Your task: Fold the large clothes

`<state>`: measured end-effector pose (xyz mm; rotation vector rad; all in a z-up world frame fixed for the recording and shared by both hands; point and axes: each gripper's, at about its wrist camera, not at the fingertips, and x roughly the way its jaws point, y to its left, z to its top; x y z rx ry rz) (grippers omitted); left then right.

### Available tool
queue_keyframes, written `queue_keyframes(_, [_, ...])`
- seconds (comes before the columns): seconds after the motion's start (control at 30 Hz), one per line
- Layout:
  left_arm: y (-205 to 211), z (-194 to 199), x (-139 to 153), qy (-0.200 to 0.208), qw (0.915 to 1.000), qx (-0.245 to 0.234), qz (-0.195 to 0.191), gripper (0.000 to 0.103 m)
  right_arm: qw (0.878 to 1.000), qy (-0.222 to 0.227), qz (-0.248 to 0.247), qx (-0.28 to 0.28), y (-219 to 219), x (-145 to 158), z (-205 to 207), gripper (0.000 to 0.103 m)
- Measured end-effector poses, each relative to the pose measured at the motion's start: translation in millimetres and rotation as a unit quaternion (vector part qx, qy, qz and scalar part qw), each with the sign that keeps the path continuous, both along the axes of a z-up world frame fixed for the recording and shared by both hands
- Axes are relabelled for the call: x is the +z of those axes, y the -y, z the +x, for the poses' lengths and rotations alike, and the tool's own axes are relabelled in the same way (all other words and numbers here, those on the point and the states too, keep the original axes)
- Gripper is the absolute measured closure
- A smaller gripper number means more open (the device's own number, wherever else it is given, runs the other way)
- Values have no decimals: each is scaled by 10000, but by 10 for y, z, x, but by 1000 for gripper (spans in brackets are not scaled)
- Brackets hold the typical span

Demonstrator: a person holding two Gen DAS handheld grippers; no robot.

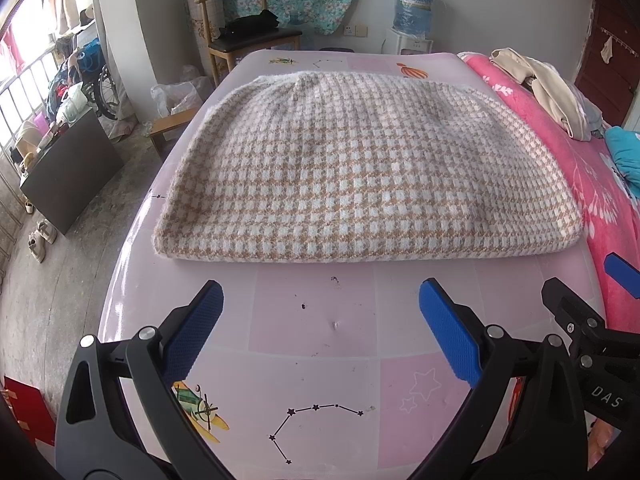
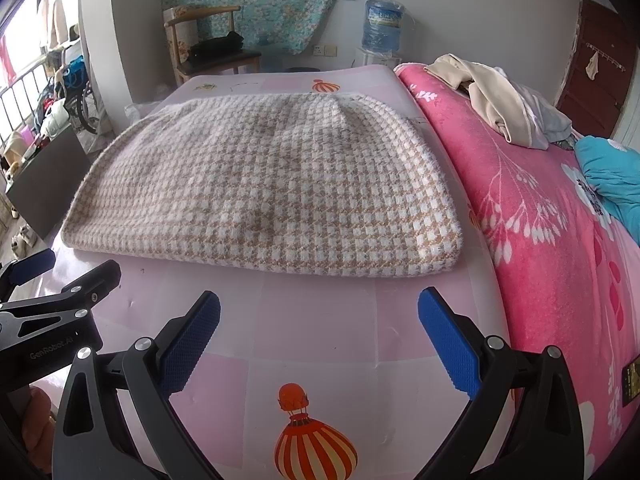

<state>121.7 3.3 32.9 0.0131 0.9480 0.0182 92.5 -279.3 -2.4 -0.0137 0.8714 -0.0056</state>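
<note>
Blue-padded fingers (image 1: 200,332) of the left gripper (image 1: 320,328) stand spread wide and hold nothing, hanging over the bare near strip of the pink counter (image 1: 312,320) printed with stars and a small plane. Just to its right, the right gripper (image 2: 320,336) is parted just as wide and equally empty, over the balloon print on the same surface.

Beyond both lies the houndstooth knit garment (image 1: 360,176), tan and white, already doubled into a thick rectangle with its rounded fold edge facing the grippers and its far edge near the counter's back. It sits square in the middle, probably so each gripper can reach one near corner. Its right side lies just beside the pink floral blanket (image 2: 540,220) of the bed, where a heap of beige and pale clothes (image 2: 492,100) waits, well apart from the work.

With both grippers side by side, clear of the cloth, I judge this fold finished, or another about to begin.
</note>
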Motion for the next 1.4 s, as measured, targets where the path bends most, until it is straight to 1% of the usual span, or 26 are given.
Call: queue_keyframes(1.4, [55,-16,49,78,10000,-2,13,8,10000,17,-19,-6,-11,8,-14,6])
